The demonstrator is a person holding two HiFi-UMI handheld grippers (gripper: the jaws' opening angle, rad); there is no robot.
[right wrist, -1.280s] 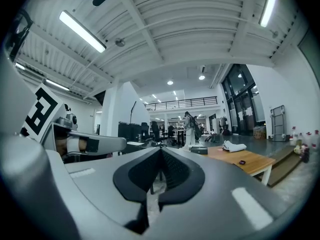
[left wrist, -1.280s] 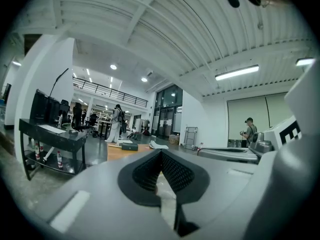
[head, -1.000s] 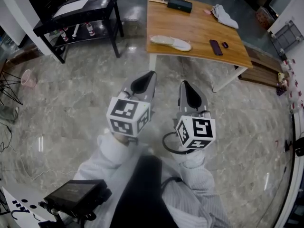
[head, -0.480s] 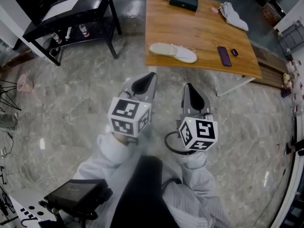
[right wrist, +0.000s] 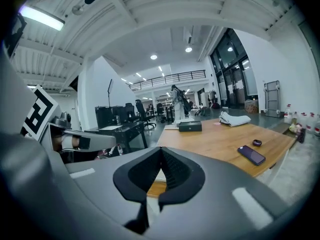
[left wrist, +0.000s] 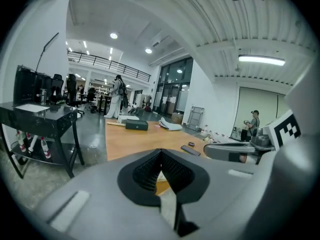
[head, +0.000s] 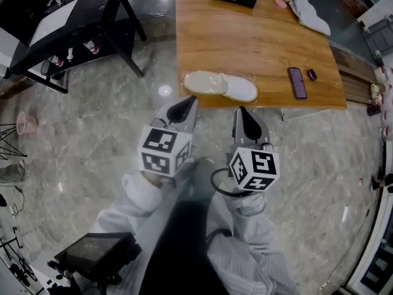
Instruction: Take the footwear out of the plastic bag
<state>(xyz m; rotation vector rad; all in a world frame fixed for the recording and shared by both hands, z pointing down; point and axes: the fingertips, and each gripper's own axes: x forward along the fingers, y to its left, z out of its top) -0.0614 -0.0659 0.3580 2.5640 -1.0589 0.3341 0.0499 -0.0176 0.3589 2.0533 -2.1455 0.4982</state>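
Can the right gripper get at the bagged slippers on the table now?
Probably yes: the bagged slippers lie at the table's near edge, just ahead of the right gripper, nothing between. Its jaws are shut.

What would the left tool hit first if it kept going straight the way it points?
Probably the white slippers in their clear plastic bag, lying at the near edge of the wooden table; the left tool might meet that edge instead.

My head camera looks steeply down over the left gripper [head: 189, 101] and right gripper [head: 241, 110], with the wooden table [head: 258, 39] just ahead of them. Each gripper camera rides close behind its jaws, facing level across that shared tabletop.
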